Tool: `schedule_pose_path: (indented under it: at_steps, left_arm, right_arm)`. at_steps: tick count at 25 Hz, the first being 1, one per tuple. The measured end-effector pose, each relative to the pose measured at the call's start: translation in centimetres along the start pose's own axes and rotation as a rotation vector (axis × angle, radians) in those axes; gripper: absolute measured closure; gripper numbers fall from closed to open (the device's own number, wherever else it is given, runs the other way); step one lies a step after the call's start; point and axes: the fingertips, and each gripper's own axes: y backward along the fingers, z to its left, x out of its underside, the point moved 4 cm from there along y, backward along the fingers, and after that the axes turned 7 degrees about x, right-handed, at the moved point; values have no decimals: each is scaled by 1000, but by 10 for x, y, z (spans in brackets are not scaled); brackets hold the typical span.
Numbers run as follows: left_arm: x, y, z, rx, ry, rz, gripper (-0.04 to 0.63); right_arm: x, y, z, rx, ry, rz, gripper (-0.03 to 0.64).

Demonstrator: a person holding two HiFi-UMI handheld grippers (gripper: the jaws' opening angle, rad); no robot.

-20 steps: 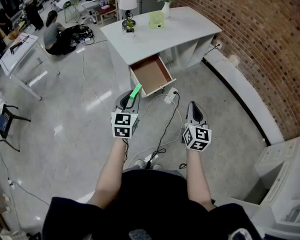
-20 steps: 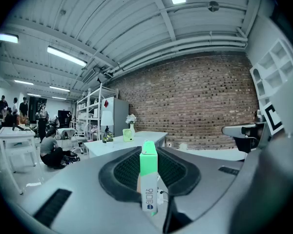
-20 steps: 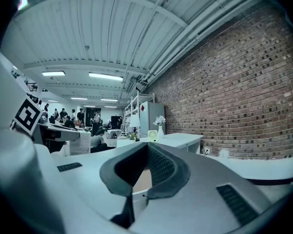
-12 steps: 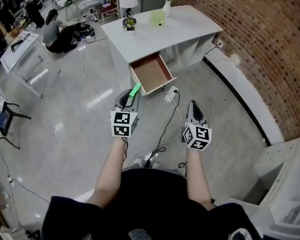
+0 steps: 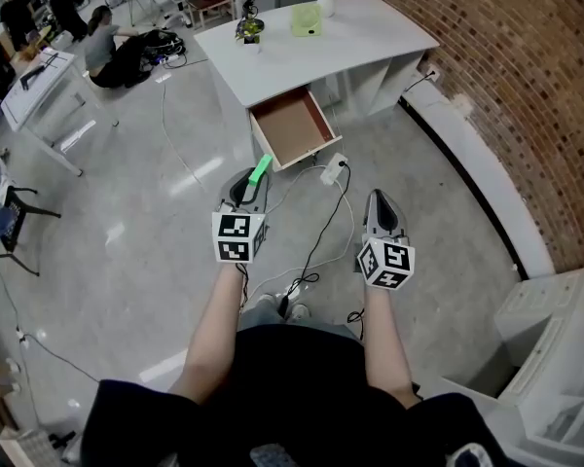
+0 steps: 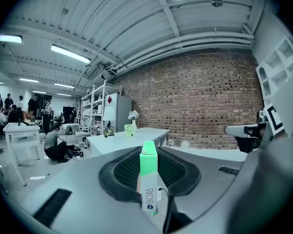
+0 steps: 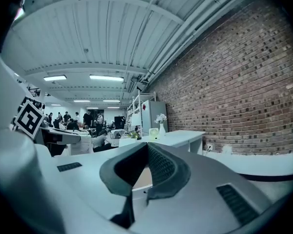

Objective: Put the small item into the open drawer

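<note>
Small item (image 5: 261,170): clamped in left claw (image 5: 250,185) | open drawer (image 5: 290,129) ahead-right of it, slid up-view with worktop (image 5: 321,47), gap barely changed | right claw (image 5: 378,202) together, empty | approach still unfinished

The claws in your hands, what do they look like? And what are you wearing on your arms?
The left claw and the right claw look alike: smooth light grey shells that narrow to a point, with dark ribbed pads inside. Each has a white cube at the back, printed with black square patterns. The sleeves are black and short.
</note>
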Motion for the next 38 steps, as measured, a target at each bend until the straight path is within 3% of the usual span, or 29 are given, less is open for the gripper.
schedule_pose_path:
  at_steps: [10, 21, 29, 38]
  left_arm:
    - [25, -10, -32, -28, 27, 42, 502]
    - [31, -65, -13, -41, 44, 61, 502]
    - [28, -152, 21, -42, 56, 85, 502]
    - [19, -278, 87, -32, 67, 154, 502]
  right_arm:
    - [15, -2, -32, -32, -4, 31, 615]
    - [23, -62, -42, -60, 9, 55, 615]
    - [26, -154, -60, -68, 22, 79, 615]
    - [23, -312, -50, -134, 26, 141, 615]
